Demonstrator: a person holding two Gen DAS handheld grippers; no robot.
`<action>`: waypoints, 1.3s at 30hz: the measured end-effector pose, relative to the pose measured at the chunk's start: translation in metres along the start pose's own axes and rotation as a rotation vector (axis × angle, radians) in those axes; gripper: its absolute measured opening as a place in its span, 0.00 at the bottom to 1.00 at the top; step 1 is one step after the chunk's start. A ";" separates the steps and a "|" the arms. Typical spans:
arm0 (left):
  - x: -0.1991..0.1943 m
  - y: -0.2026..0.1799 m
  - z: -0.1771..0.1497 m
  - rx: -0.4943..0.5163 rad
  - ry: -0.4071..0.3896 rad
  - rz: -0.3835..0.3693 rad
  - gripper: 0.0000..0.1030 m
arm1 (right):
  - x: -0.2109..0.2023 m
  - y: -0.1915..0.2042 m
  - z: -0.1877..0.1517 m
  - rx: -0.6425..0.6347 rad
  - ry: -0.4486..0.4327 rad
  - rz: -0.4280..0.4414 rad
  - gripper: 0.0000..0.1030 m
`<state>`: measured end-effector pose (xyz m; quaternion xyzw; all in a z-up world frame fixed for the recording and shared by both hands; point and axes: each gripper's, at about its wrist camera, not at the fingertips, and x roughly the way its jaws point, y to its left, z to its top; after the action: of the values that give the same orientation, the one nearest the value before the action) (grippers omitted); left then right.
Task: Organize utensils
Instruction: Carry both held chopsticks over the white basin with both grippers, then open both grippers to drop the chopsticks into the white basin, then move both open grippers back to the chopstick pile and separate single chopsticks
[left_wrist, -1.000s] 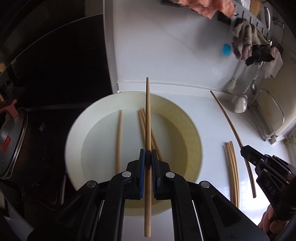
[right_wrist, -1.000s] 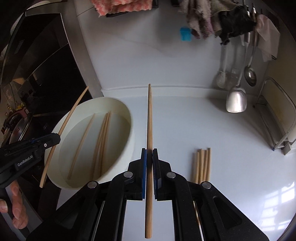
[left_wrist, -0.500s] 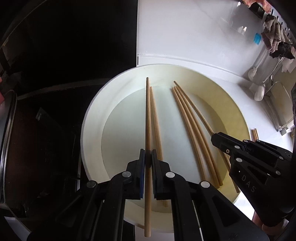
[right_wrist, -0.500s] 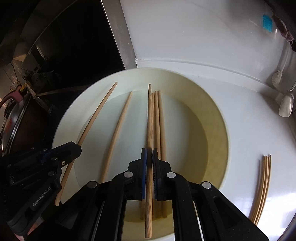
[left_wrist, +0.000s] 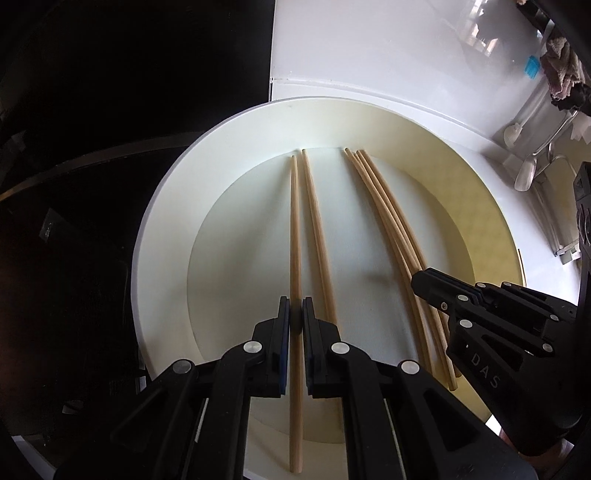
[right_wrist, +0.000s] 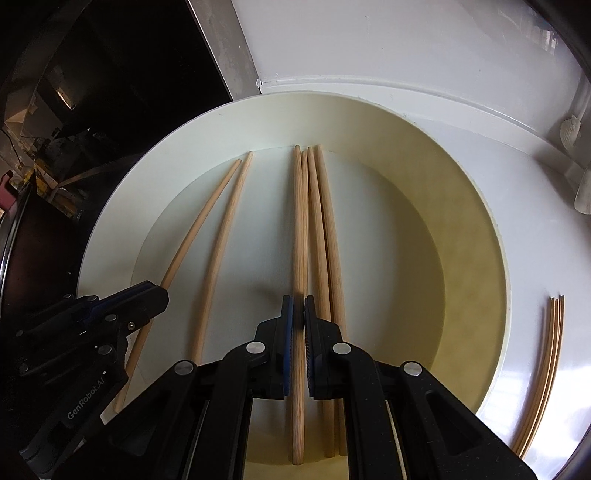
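A wide cream bowl (left_wrist: 166, 236) (right_wrist: 476, 229) sits on the white counter with several wooden chopsticks lying in it. My left gripper (left_wrist: 294, 317) is shut on one chopstick (left_wrist: 294, 229), held low inside the bowl beside a second loose one (left_wrist: 317, 236). My right gripper (right_wrist: 298, 317) is shut on another chopstick (right_wrist: 298, 221), lying against a group of loose chopsticks (right_wrist: 325, 229) in the bowl. Each gripper shows in the other's view: the right one (left_wrist: 424, 284), the left one (right_wrist: 155, 295).
A bundle of chopsticks (right_wrist: 546, 369) lies on the counter right of the bowl. Ladles and spoons (left_wrist: 524, 177) and cloths (left_wrist: 561, 70) hang at the far right. A dark stove area (left_wrist: 110, 110) borders the bowl on the left.
Both grippers moved forward and down into the bowl with their chopsticks. The held chopsticks now lie level with the loose ones on the bowl's floor.
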<state>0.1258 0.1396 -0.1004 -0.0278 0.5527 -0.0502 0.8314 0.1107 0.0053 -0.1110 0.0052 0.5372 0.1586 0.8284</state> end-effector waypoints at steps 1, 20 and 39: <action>0.001 0.001 -0.001 0.000 0.001 -0.001 0.07 | 0.000 0.000 0.000 0.000 0.000 0.002 0.06; -0.031 -0.005 -0.006 -0.035 -0.092 0.050 0.67 | -0.042 -0.014 -0.011 0.049 -0.084 -0.035 0.21; -0.079 -0.016 -0.044 0.003 -0.134 0.049 0.78 | -0.088 -0.008 -0.051 0.006 -0.116 -0.041 0.42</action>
<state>0.0546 0.1329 -0.0437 -0.0161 0.4964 -0.0288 0.8675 0.0342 -0.0339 -0.0558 0.0057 0.4887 0.1393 0.8613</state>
